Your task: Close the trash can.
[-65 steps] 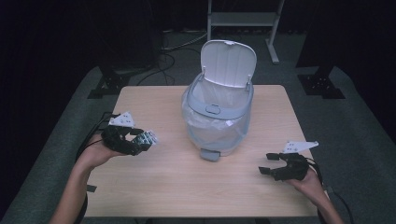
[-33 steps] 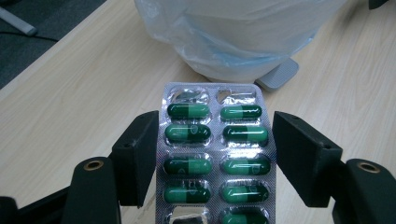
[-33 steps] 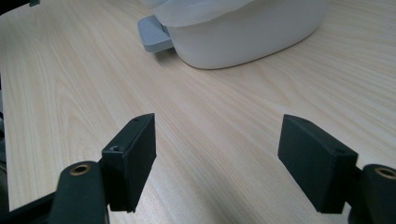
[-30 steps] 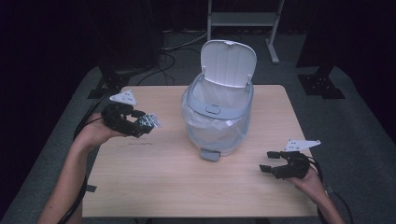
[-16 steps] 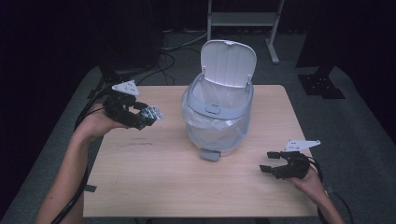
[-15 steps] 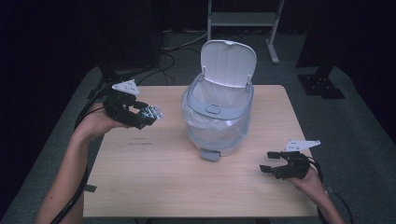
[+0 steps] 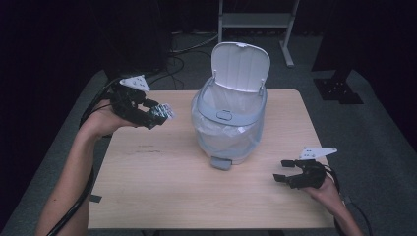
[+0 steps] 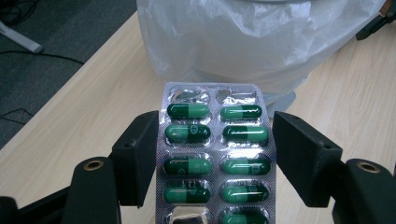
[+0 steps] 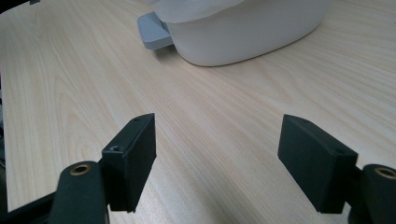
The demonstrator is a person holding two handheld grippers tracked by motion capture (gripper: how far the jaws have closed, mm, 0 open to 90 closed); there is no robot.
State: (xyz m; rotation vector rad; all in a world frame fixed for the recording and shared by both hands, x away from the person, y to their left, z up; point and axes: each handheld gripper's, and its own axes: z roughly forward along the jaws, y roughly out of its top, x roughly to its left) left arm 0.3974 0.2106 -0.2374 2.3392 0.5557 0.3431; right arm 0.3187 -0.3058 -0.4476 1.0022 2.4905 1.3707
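Green capsules fill the blister pack [image 8: 215, 154] between the left gripper's [image 7: 156, 114] jaws, upper left, beside the bin [image 7: 229, 123] (lid up); right gripper [image 7: 286, 173], lower right, spread, empty.

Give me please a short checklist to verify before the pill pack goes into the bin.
1. Bin lid open: ok, it stands upright.
2. Liner bag in the bin: ok.
3. Pill pack in the left gripper: ok, it sits between the jaws; how firmly, cannot tell.
4. Pack over the bin opening: not ok, it is off to the side above the table.
5. Right gripper out of the way: ok, open, low near the table's right edge.
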